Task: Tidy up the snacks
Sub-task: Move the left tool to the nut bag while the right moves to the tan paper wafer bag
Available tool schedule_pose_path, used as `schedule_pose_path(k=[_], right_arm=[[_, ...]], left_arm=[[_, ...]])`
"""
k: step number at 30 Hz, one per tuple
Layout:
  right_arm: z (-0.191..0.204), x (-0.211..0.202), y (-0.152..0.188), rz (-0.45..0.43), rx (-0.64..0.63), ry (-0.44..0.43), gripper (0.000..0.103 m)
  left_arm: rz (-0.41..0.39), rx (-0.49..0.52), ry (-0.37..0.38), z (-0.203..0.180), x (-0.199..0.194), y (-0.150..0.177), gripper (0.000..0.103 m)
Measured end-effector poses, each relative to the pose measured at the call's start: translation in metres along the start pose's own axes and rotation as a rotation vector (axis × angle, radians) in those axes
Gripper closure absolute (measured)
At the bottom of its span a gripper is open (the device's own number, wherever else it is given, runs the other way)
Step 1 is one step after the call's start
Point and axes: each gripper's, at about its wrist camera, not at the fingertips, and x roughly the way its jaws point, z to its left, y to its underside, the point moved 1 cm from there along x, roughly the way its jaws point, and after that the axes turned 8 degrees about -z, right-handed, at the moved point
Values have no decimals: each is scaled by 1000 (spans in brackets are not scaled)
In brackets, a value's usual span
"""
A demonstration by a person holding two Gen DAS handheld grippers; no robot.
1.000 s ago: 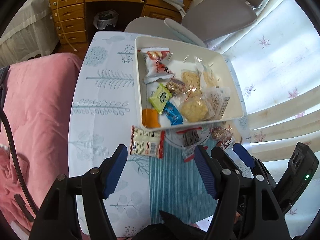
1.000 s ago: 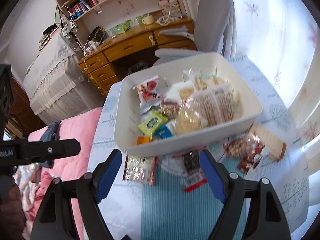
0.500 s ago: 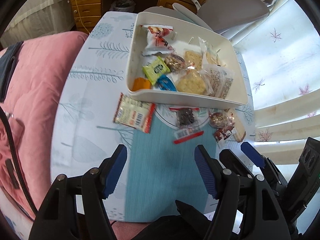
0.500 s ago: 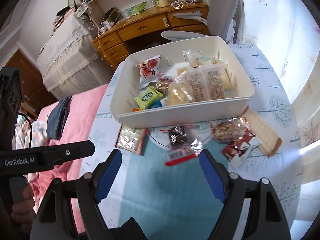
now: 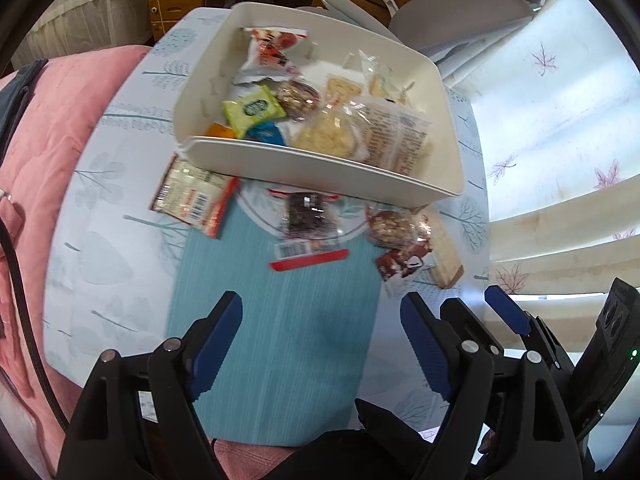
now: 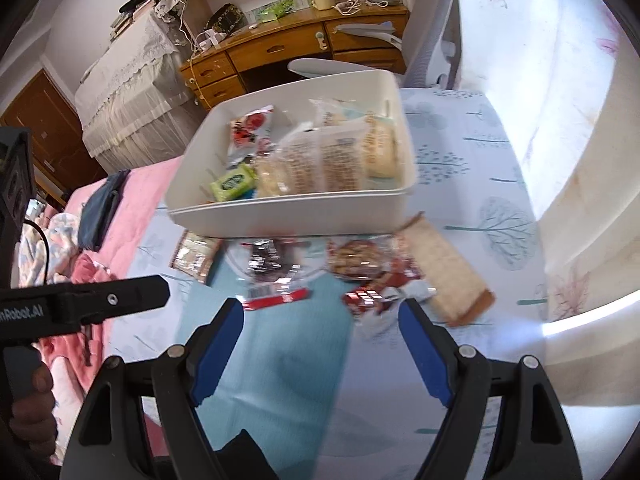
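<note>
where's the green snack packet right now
The green snack packet lies inside the white bin, near its front-left corner in the left wrist view, beside a blue packet.

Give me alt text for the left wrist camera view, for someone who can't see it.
The left gripper, its blue-padded jaws opening with nothing between them, hangs over a table where loose snack packets lie in front of a white bin already holding several snacks. The right gripper shows at the lower right, and a pink blanket lies left.

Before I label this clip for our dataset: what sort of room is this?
Most likely a bedroom that doubles as a study: a pink quilt beside the table, a wooden desk with a swivel chair, bookshelves above.
</note>
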Motion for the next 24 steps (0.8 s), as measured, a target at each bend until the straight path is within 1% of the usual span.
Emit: schedule_pose_path(k=[7, 14, 19, 20, 24], right_arm=[[-38, 4, 6, 16, -8, 60, 22], [-64, 20, 11, 42, -39, 115, 22], [-78, 38, 17, 60, -110, 146, 23], [-80, 42, 18, 64, -131, 153, 22], [-87, 56, 23, 77, -206, 165, 23]], left_arm=[[54, 12, -10, -31, 31, 3, 22], [94, 21, -33, -47, 64, -2, 21], [114, 20, -51, -59, 93, -10, 19], [125, 14, -56, -61, 99, -12, 18], [156, -10, -75, -69, 119, -17, 18]])
